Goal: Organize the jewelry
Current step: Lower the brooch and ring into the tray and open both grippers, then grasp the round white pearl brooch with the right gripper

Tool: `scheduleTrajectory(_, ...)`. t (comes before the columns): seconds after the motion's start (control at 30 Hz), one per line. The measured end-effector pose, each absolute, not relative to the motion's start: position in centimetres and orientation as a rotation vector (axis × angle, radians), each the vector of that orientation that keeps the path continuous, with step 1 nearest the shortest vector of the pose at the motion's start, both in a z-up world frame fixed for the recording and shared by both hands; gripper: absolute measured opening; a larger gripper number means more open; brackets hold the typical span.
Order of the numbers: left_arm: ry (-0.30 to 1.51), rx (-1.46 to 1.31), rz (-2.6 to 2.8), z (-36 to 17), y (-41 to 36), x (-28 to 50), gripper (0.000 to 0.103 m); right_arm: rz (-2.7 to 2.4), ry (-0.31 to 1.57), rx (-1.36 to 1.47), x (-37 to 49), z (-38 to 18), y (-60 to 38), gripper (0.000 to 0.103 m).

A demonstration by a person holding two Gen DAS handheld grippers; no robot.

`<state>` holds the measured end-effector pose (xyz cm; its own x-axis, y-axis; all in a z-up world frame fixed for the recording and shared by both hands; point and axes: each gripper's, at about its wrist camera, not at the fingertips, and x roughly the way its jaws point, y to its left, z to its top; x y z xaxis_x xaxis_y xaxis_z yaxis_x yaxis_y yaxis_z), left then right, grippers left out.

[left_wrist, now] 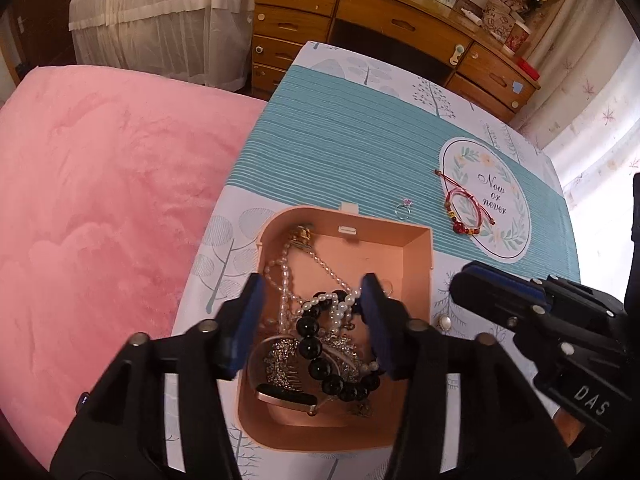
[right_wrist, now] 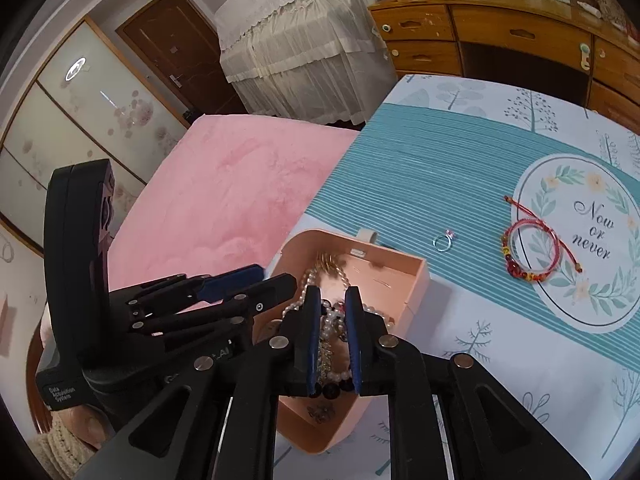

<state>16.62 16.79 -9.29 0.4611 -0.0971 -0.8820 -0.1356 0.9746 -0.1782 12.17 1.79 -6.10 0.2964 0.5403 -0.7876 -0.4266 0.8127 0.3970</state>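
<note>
Jewelry fills the open peach plastic box (left_wrist: 416, 248), which sits on the counter (left_wrist: 320, 152) under a teal-striped, tree-printed cloth, beside the pink plush bed (left_wrist: 100, 200). Inside lies a tangle that is hard to separate: a pearl strand (left_wrist: 288, 280), a black bead bracelet (left_wrist: 320, 360) and a glittery rhinestone comb (left_wrist: 280, 364), with smaller pieces at the bottom too dark to identify. The left gripper (left_wrist: 312, 296) hovers over the box with its jaws spread wide and nothing between them. The right gripper (right_wrist: 333, 300) dips into the box, jaws narrowed to a slim gap around pearls and chain; whether they actually pinch anything cannot be told. Well apart on the cloth, a red cord bracelet with beads (left_wrist: 466, 210) lies on the round printed emblem. Near the box's far wall rests a small silver ring (left_wrist: 402, 210). A small pale stud (left_wrist: 445, 322) sits just outside the box's right wall, partly cut off by the left gripper's frame.
</note>
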Motion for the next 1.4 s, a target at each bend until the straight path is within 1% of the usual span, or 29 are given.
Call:
scheduleTrajectory(0.2, 1.108, -0.219, 0.031, -10.0, 16.6, 15.7, 0.049, 0.586, 1.109, 0.11, 11.9, -7.6, -2.0, 0.014)
scheduleTrajectory(0.3, 1.113, -0.208, 0.024, -10.2, 16.3, 15.1, 0.049, 0.547, 1.137, 0.133, 11.8, -8.9, -4.0, 0.019)
scheduleTrajectory(0.63, 1.093, -0.179, -0.044, -9.9, 13.7, 12.9, 0.049, 0.469, 1.217, 0.134, 8.7, -14.0, -7.6, 0.019)
scheduleTrajectory(0.9, 1.066, -0.142, -0.084, -9.6, 11.8, 12.4, 0.049, 0.43, 1.207, 0.09, 7.1, -15.6, -7.0, 0.019)
scheduleTrajectory(1.4, 1.018, -0.151, -0.076, -7.5, 13.2, 16.0, 0.049, 0.398, 1.11, 0.013, 8.4, -16.1, -3.5, 0.02)
